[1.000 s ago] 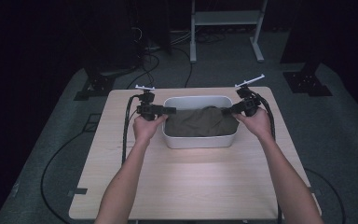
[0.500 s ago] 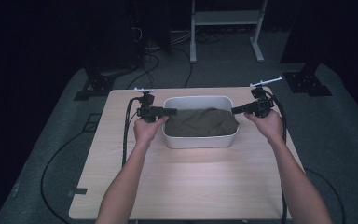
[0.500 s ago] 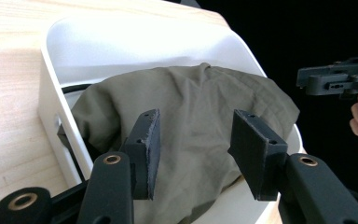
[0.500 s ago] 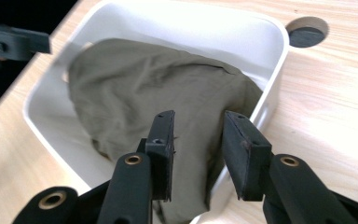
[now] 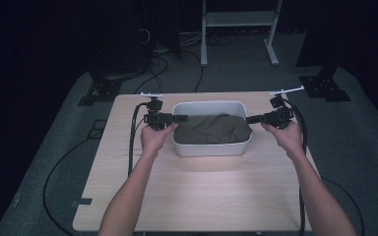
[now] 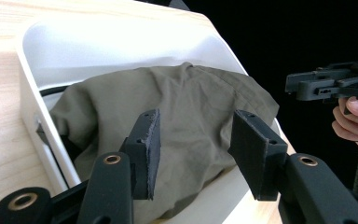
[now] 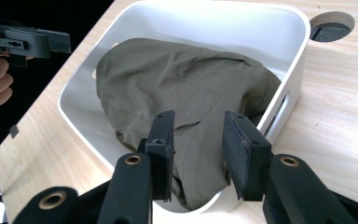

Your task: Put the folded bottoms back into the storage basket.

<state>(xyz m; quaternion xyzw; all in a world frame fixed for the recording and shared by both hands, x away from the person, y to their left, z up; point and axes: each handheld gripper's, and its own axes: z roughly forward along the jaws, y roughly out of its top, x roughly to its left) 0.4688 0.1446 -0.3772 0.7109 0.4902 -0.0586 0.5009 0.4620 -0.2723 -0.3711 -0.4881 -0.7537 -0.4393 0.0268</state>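
Dark room, grey floor [image 5: 364,147], white rack [image 5: 238,19]

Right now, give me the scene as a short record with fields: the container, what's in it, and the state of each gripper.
container: white bin on the wooden table
contents: olive cloth, bunched, spilling over the bin's right rim
left gripper: open, over the bin's left end, holding nothing
right gripper: open, at the bin's right end, holding nothing

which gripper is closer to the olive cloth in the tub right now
Left. The left gripper has its open jaws over the tub's left rim, at the olive cloth. The right gripper sits just outside the right rim, also open.
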